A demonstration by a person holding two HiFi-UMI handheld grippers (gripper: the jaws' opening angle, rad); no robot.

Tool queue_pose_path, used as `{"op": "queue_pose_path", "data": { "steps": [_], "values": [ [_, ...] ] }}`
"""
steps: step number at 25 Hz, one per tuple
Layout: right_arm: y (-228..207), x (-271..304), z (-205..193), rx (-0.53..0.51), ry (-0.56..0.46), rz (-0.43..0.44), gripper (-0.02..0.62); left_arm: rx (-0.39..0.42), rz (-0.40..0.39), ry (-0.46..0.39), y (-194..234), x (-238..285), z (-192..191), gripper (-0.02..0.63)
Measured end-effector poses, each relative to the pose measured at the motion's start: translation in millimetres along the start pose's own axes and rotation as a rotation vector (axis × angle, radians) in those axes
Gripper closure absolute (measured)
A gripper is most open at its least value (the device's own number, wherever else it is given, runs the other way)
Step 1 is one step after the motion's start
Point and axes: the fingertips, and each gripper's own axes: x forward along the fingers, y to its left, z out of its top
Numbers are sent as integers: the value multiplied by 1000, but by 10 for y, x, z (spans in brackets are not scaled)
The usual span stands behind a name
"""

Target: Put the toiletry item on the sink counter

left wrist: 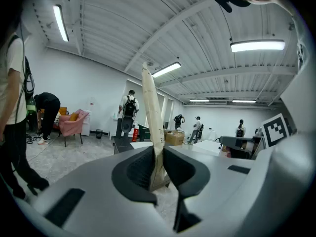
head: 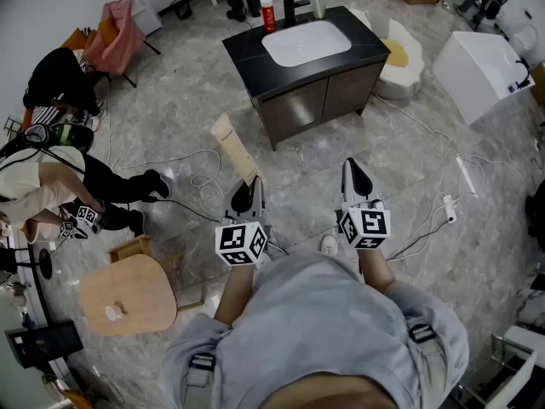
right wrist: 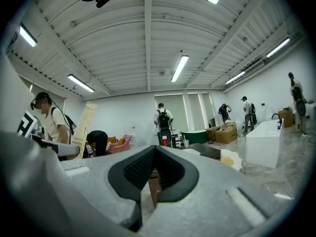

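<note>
Your left gripper has its fingers clamped on the low end of a tall card toothbrush box, carried upright and well short of the sink bench. Your right gripper has its fingers together, empty. The box looks light and crushable, so a gentle, low hold suits it.

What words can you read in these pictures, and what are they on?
"TOOTH BRUSH": on the tall beige box, seen in the right gripper view.
Label of the red bottle on the sink counter: too small to read.
On the marker cubes: only black-and-white patterns, no words.
</note>
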Motion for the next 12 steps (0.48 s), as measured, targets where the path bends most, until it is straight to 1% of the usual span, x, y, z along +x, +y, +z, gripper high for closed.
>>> {"op": "queue_pose_path", "data": {
  "steps": [12],
  "values": [
    [-139, 44, -20, -5, 7, 38, 591, 8, 4, 4, -185, 192, -40, 554]
  ]
}}
